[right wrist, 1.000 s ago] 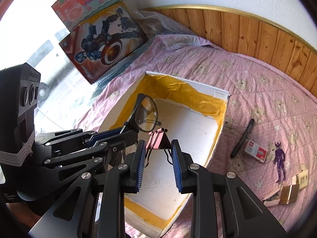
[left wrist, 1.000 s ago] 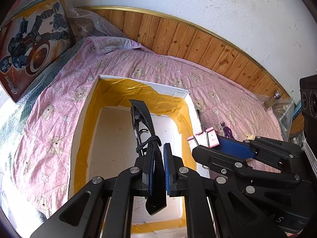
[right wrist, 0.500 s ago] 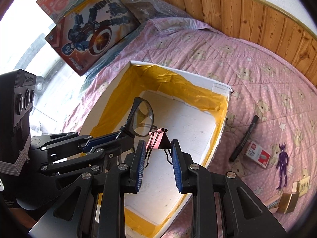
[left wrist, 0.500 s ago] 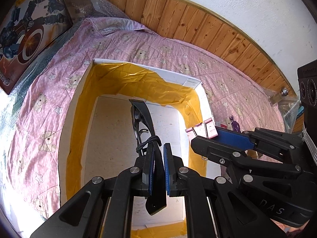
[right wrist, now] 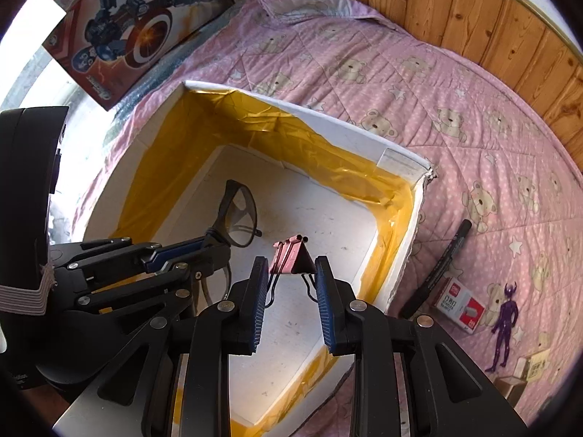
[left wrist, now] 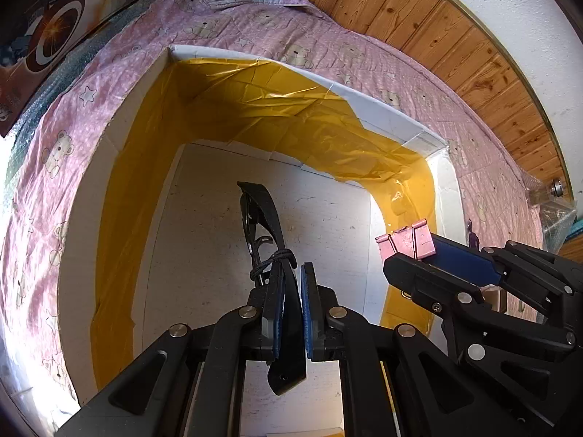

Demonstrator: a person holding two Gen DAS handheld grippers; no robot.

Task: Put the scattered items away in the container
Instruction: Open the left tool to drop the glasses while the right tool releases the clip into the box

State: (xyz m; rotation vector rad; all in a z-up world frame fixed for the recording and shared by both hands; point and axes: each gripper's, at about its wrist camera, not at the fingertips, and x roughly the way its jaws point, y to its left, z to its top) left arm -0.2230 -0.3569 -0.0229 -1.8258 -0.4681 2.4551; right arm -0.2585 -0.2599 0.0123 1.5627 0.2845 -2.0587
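Both tongs poised over the open box [right wrist: 397, 162].

Left tongs [left wrist: 296, 284] clamped on black glasses [left wrist: 267, 225], right tongs [right wrist: 289, 284] gripping pink binder clip [right wrist: 291, 256] by its wire handles, above the box's white floor. On the pink bedspread [right wrist: 455, 102]: marker [right wrist: 442, 267], staple box [right wrist: 461, 304], purple figurine [right wrist: 504, 322].

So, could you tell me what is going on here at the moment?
A person is tidying with two handheld grippers. The left gripper holds folded black glasses and the right gripper a pink binder clip, both over the open white box. A marker, staple box and purple figure lie on the pink quilt.
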